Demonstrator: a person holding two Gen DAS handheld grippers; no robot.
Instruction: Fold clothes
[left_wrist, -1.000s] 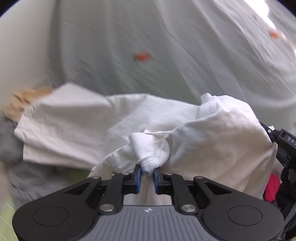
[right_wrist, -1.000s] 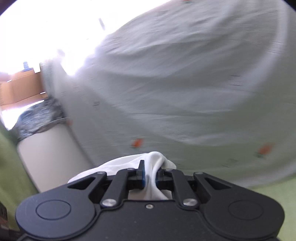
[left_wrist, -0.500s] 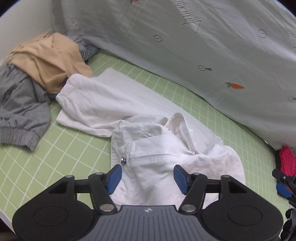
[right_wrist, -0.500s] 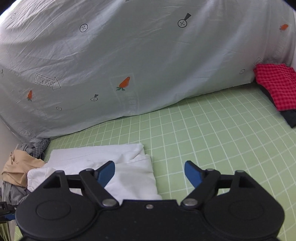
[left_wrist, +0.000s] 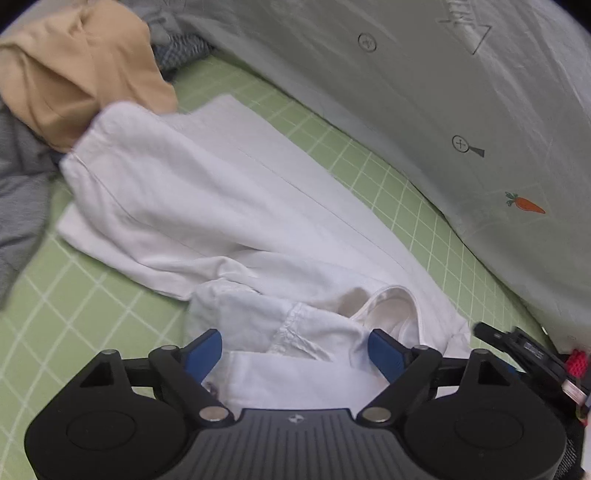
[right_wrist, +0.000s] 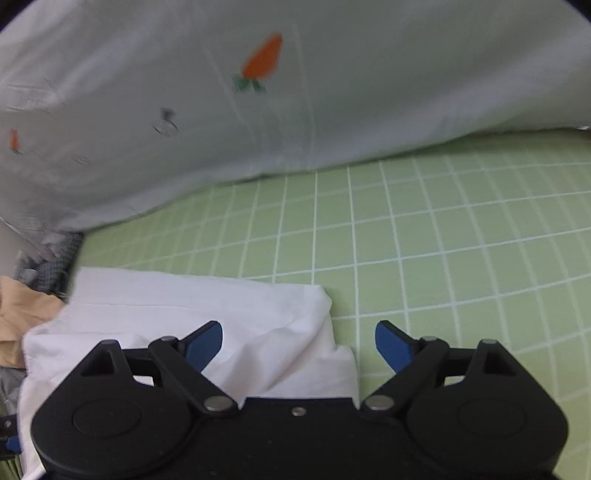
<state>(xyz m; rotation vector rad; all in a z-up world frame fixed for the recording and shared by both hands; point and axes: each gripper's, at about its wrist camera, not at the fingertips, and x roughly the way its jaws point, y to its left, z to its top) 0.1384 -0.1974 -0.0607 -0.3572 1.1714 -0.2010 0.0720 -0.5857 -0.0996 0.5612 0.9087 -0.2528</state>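
Observation:
White trousers (left_wrist: 207, 221) lie crumpled on the green grid mat (left_wrist: 74, 310), legs stretching to the upper left, waistband bunched close to me. My left gripper (left_wrist: 295, 349) is open, its blue pads on either side of the waistband fold, holding nothing. In the right wrist view the same white trousers (right_wrist: 207, 314) lie flat at lower left. My right gripper (right_wrist: 299, 343) is open and empty, just over the garment's right edge, with its right pad over bare mat (right_wrist: 443, 258).
A tan garment (left_wrist: 77, 70) and grey clothes (left_wrist: 18, 184) are heaped at the left. A pale sheet with carrot prints (left_wrist: 461, 110) rises behind the mat; it also shows in the right wrist view (right_wrist: 258, 92). Something red (left_wrist: 576, 362) sits at the far right.
Both grippers, shut on the white trousers a second ago, have opened and released them. The trousers now lie on the mat, and both grippers have moved lower and closer to them.

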